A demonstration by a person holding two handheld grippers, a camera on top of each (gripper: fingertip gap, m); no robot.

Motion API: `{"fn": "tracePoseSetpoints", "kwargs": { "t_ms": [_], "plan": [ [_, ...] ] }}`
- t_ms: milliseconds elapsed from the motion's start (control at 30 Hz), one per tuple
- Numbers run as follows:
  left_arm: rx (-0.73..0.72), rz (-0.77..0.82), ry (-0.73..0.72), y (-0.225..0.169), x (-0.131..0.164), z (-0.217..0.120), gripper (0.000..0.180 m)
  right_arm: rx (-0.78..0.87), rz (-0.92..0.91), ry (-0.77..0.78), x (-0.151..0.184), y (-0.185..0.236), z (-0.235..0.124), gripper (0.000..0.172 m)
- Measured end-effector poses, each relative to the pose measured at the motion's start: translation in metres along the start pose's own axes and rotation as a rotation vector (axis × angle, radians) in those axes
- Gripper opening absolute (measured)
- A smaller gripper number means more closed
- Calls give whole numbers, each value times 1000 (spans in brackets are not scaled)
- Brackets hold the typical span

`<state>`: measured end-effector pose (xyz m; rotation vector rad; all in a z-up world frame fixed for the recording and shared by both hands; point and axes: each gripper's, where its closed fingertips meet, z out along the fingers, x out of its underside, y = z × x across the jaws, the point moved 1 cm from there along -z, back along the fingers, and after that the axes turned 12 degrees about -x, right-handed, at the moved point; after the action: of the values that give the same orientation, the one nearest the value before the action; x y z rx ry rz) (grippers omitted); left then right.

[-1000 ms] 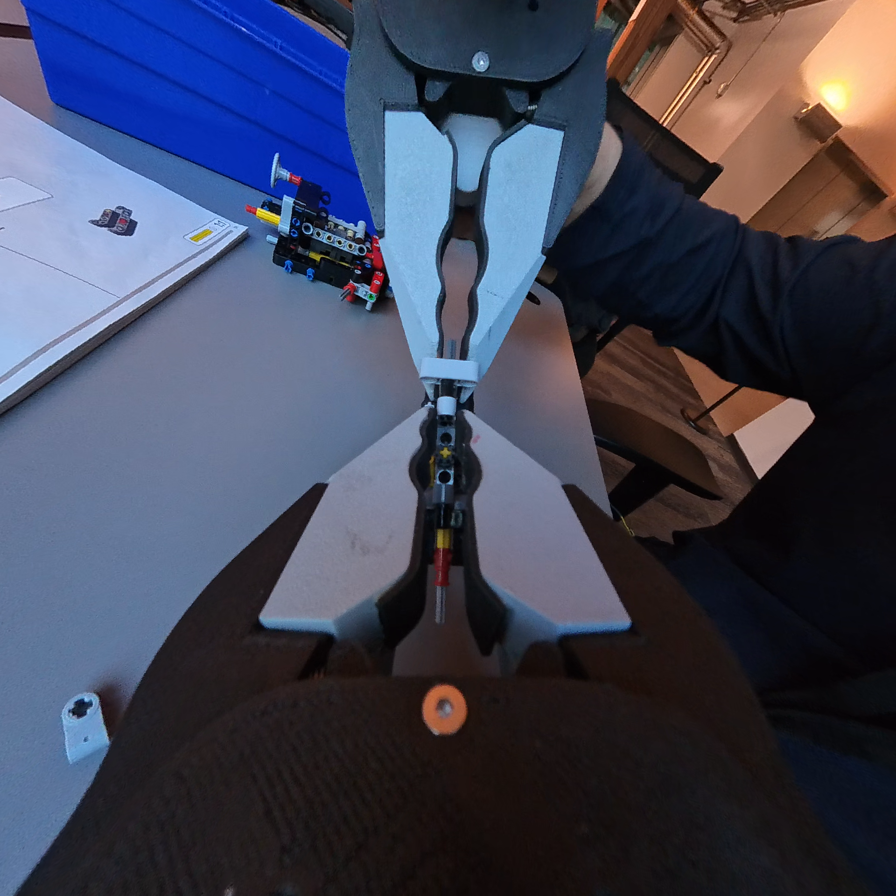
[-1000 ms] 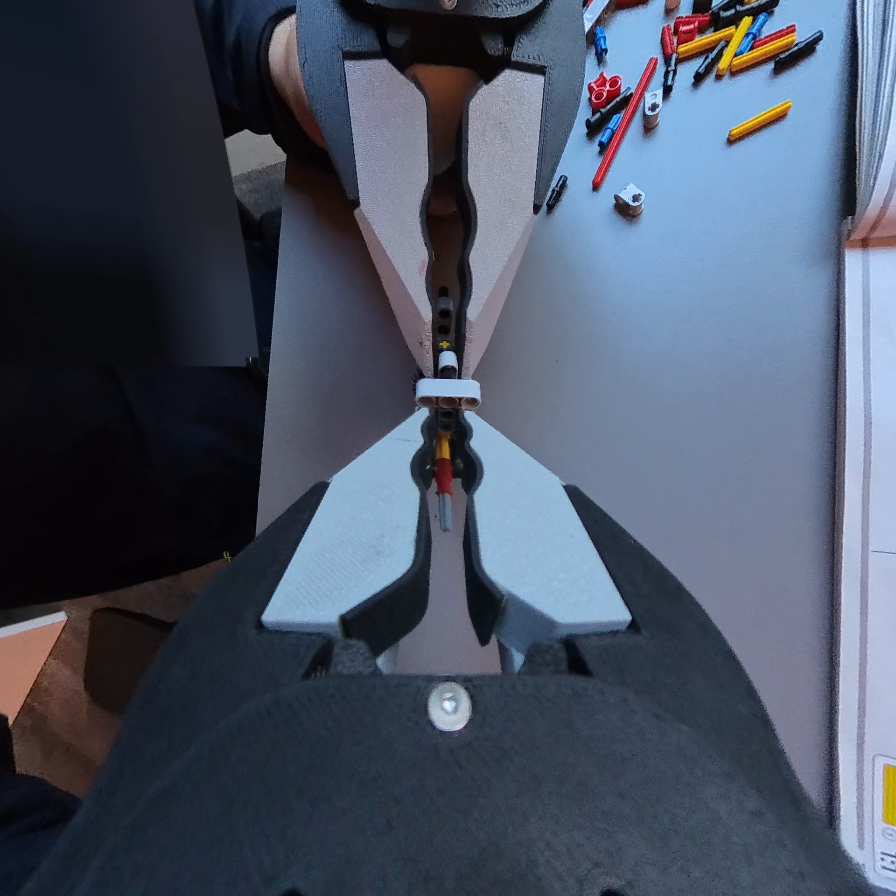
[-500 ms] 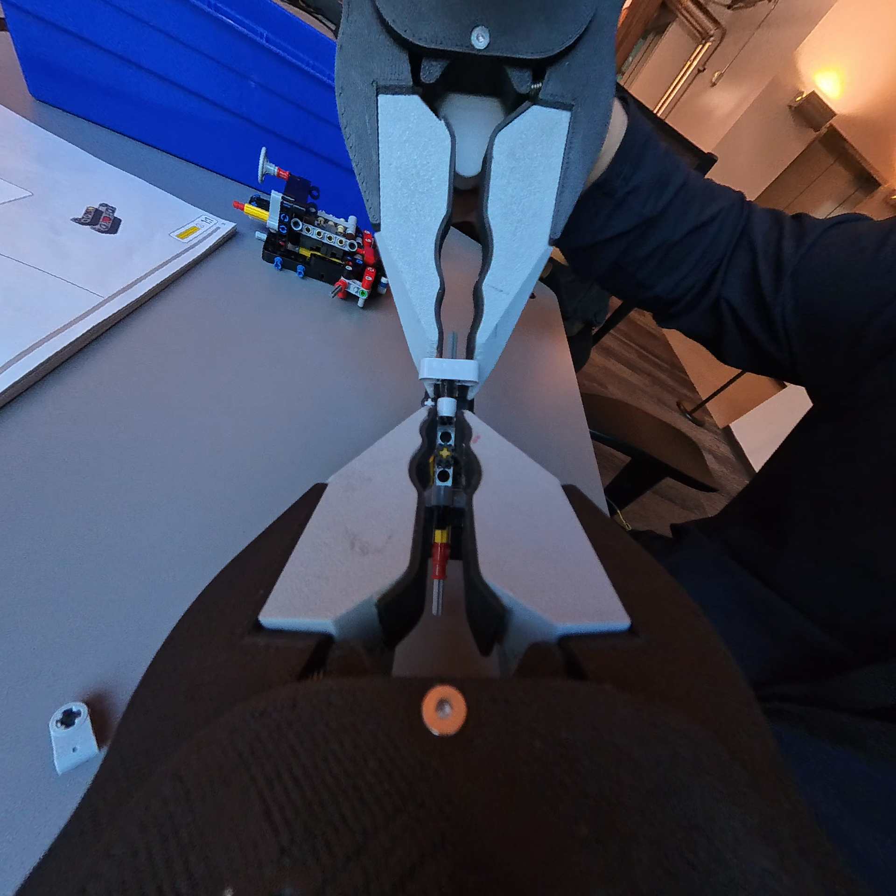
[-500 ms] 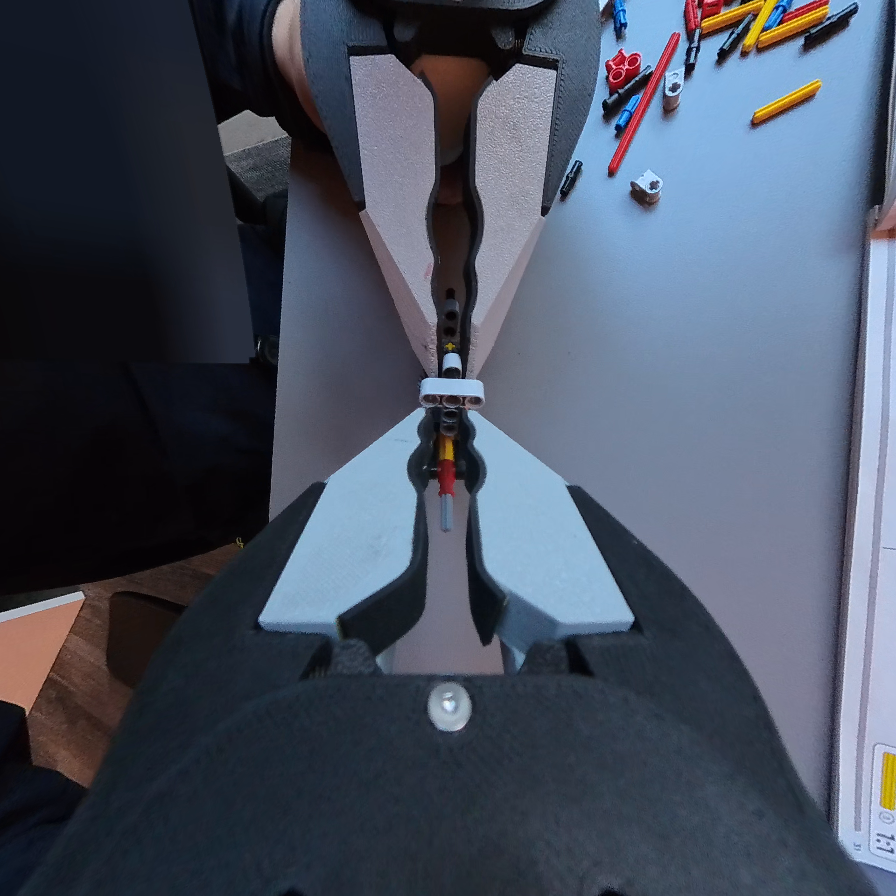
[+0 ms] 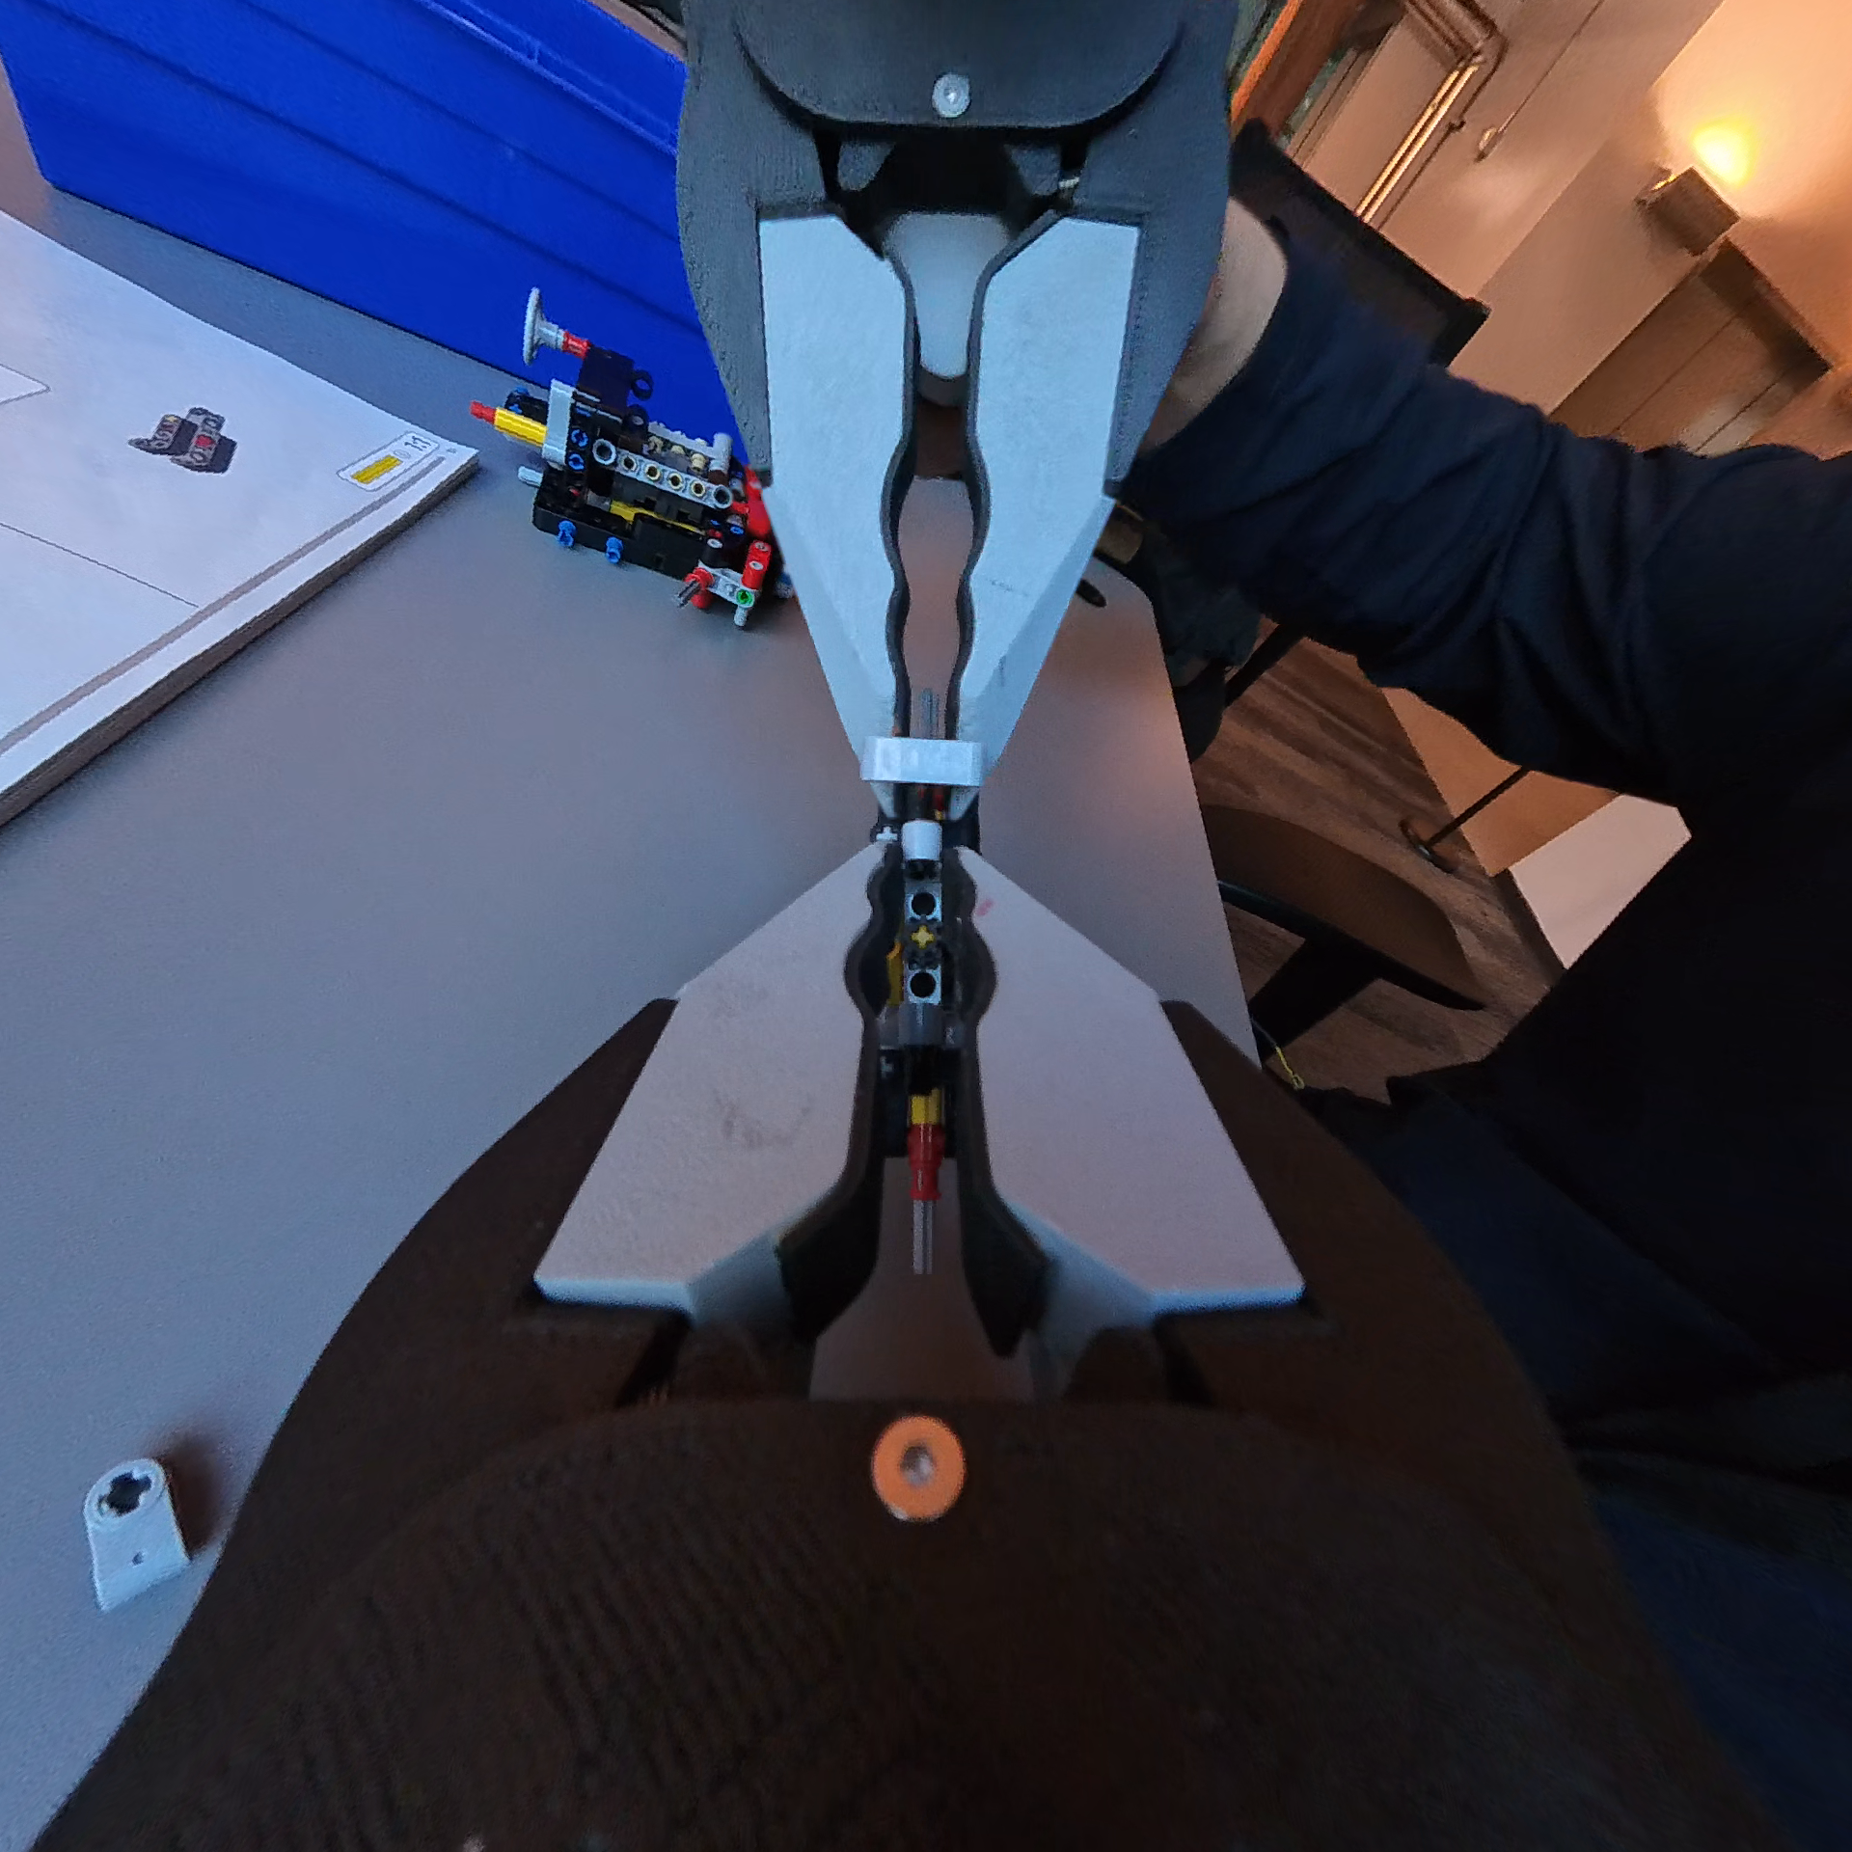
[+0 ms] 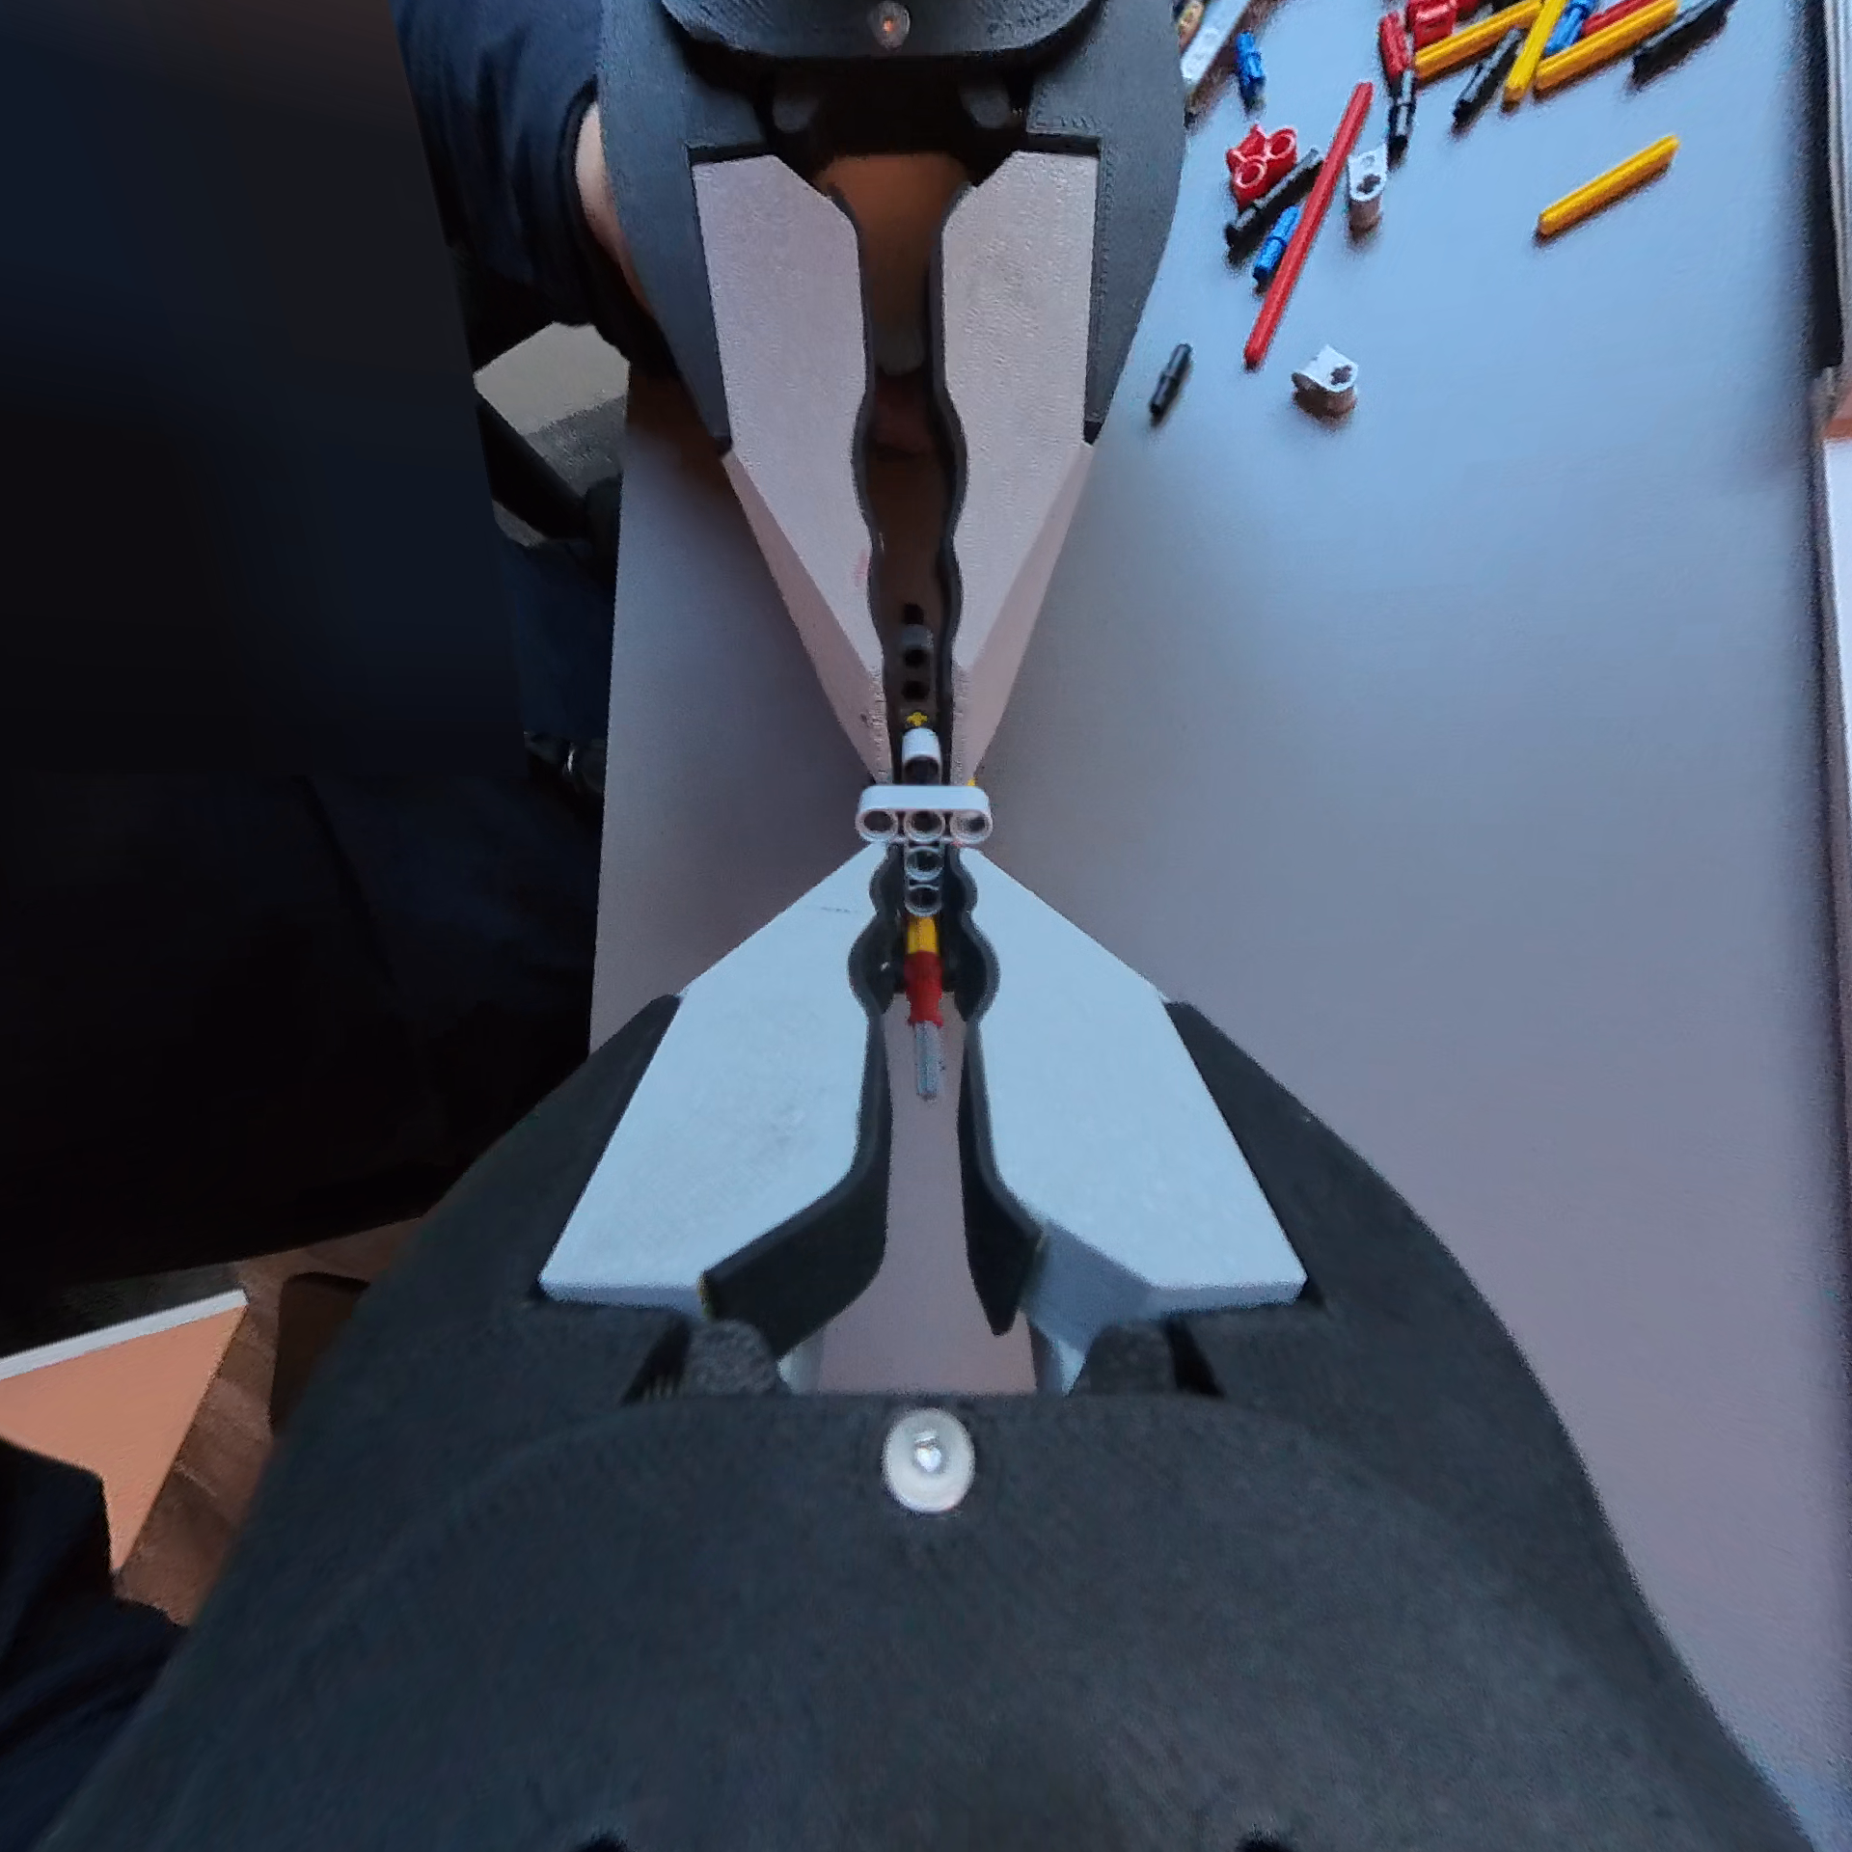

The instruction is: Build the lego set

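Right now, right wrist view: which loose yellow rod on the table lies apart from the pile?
The yellow rod lying alone and diagonal on bare table, right of the long red rod. The other yellow rods sit bunched in the heap at the top edge.

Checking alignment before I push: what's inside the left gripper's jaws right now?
The left gripper is clamped on a dark grey holed beam with a white bush at its tip; its flanks are hidden by the pads.

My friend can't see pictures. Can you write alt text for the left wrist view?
Two hand-held grippers meet tip to tip over a grey table, the left hand-held gripper clamping a grey holed beam assembly. A small brick model sits before a blue bin.
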<state>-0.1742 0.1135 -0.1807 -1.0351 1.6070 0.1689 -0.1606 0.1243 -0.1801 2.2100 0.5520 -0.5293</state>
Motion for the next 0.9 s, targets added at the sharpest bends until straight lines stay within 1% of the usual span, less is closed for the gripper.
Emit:
{"fn": "tracePoseSetpoints", "kwargs": {
  "t_ms": [167,333,533,767,900],
  "plan": [
    [4,-3,-4,0,0,-1,5,-13,5,-50,-3,1,2,4],
    [4,-13,6,1,1,0,5,-65,35,-146,-2,0,4,4],
    [10,-26,21,1,4,1,5,-17,12,-140,-2,-2,7,4],
    [28,-11,45,-2,7,1,5,-66,18,-159,1,0,10,4],
    [33,-14,41,-2,7,0,5,41,-108,-122,0,-1,11,4]
  ]
}}
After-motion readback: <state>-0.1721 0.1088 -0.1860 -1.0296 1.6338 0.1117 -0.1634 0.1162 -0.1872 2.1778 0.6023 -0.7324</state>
